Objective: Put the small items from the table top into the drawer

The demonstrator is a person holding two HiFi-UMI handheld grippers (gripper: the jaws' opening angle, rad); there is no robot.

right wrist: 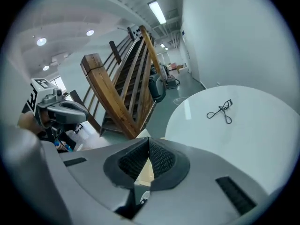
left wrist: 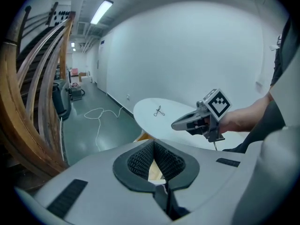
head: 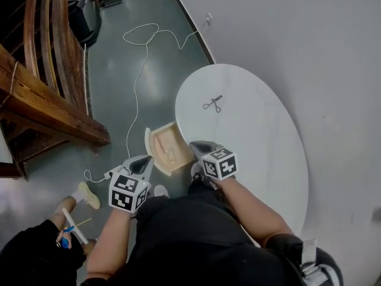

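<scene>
Right, counting outward from my end: two grippers, one drawer, and one small item on the table top. My left gripper [head: 144,161] has its jaws closed together with nothing between them, and it hangs just left of the open wooden drawer [head: 148,142]. My right gripper [head: 197,146] is likewise pinched tip to tip and empty, at the table's near edge by the drawer's right side. The drawer sticks out from under the rim of the white oval table [head: 262,142]. Something pale lies inside it, but I cannot make out what. Farther along the table top, well apart from both grippers, the single eyelash curler [head: 213,103] lies flat. Beyond the table a plain white wall [head: 297,34] meets a grey-green floor [head: 113,70], where one white cable [head: 138,79] snakes away from the drawer. A dark wooden staircase [head: 47,100] rises at the left.
</scene>
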